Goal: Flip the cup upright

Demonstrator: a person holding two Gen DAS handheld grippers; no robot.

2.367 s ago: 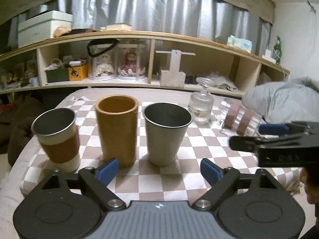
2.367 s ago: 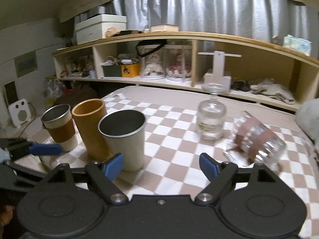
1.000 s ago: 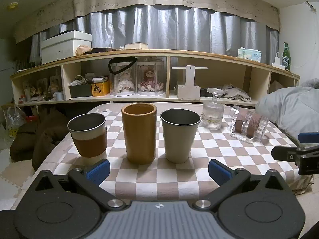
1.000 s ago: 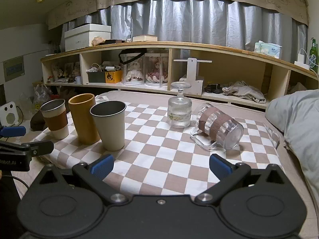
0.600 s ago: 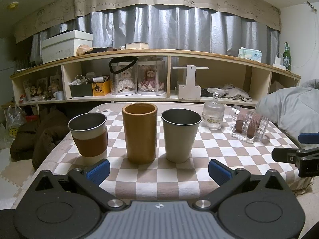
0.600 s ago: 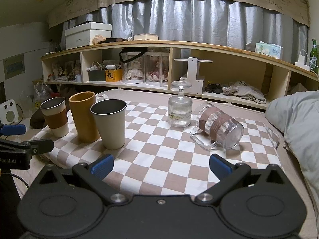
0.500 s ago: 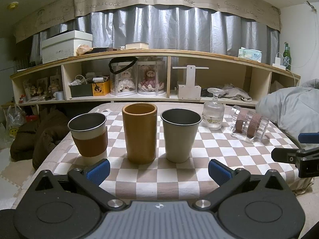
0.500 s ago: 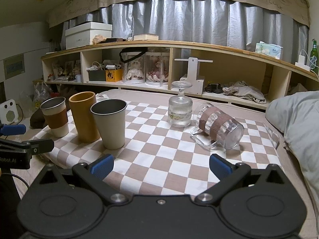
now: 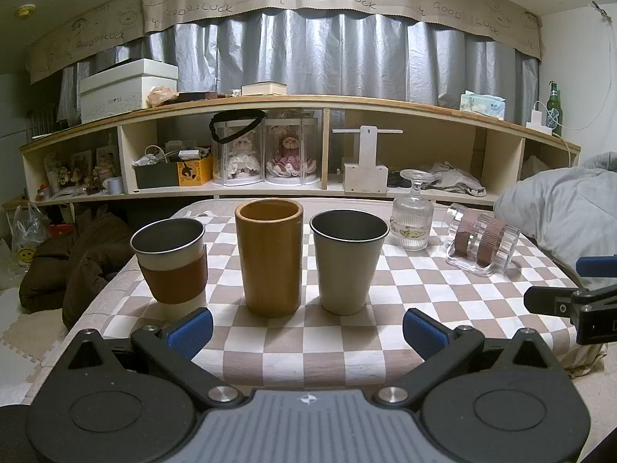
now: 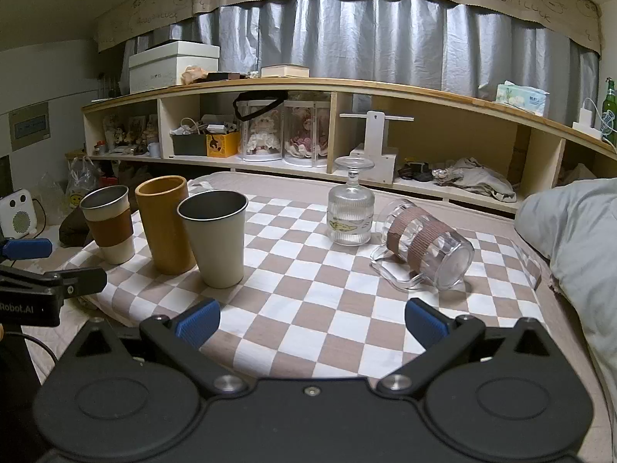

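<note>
A clear glass mug with brown sleeve bands (image 10: pixel 422 244) lies on its side on the checkered cloth, handle down; it also shows in the left wrist view (image 9: pixel 482 237). An upside-down stemmed glass (image 10: pixel 351 208) stands beside it, also seen in the left wrist view (image 9: pixel 412 218). Three cups stand upright: a steel cup with a brown sleeve (image 9: pixel 169 262), an orange cup (image 9: pixel 270 256) and a grey steel cup (image 9: pixel 347 260). My left gripper (image 9: pixel 306 332) is open and empty before the cups. My right gripper (image 10: pixel 310 320) is open and empty, short of the mug.
The checkered table (image 10: pixel 308 308) has a grey duvet (image 10: pixel 578 239) at its right edge. A long wooden shelf (image 9: pixel 308 146) with dolls and boxes runs behind. Dark bags (image 9: pixel 77 262) lie on the floor at left.
Both grippers pulled back from the table and rose since the oldest frames. Over the last second nothing has visibly moved.
</note>
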